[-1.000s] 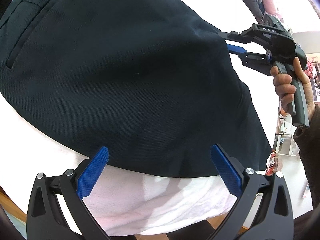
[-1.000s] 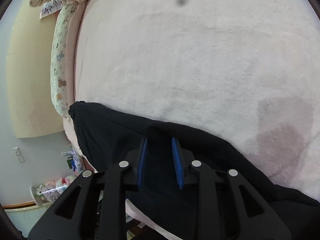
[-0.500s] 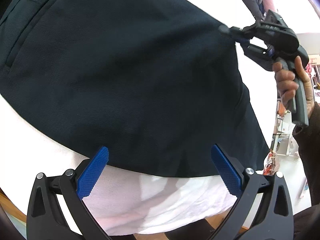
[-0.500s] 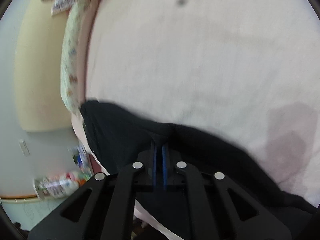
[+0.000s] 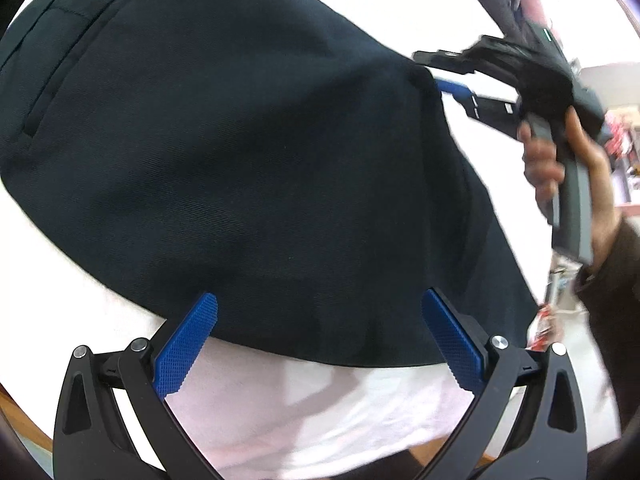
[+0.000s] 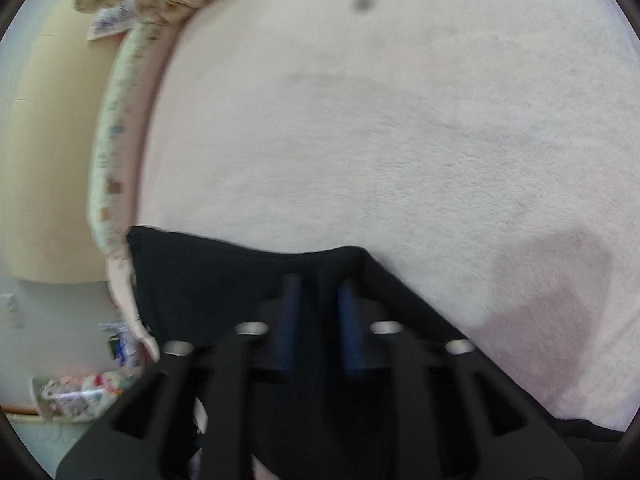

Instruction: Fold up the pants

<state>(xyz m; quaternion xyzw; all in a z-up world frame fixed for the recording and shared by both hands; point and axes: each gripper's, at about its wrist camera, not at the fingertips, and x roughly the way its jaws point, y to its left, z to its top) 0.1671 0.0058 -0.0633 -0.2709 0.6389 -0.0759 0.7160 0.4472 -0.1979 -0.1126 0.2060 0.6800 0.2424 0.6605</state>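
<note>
- the dark navy cloth pants [image 5: 240, 160] lie spread on a soft pale pink fuzzy bed cover [image 6: 380, 140], with the waistband end up at the far left in the left view.
- the left claw [image 5: 320, 344] is wide, with its bumpy blue pads [image 5: 186, 346] on either side of the near edge of the pants. it holds nothing.
- the right claw [image 6: 318, 320] sits at a raised corner of the pants. its jaws have just been opening, and the dark cloth is between its blue pads [image 6: 290, 320] but i think they do not press it now. the picture is blurry, so i am not fully sure.
- a person's hand [image 5: 568, 168] holds the handle of the right claw, seen from the left view.
- i think the step is to let go of one fold and get ready for the next one.
- what could go wrong: the cloth could stick to a pad and get pulled up as the right claw lifts away, and that would mess up the fold.
- the fuzzy cover could also drag on the pants, so the layers slide and the edges do not line up.
- the near edge of the pants is close to the side of the bed, so a hard tug could pull it over.
</note>
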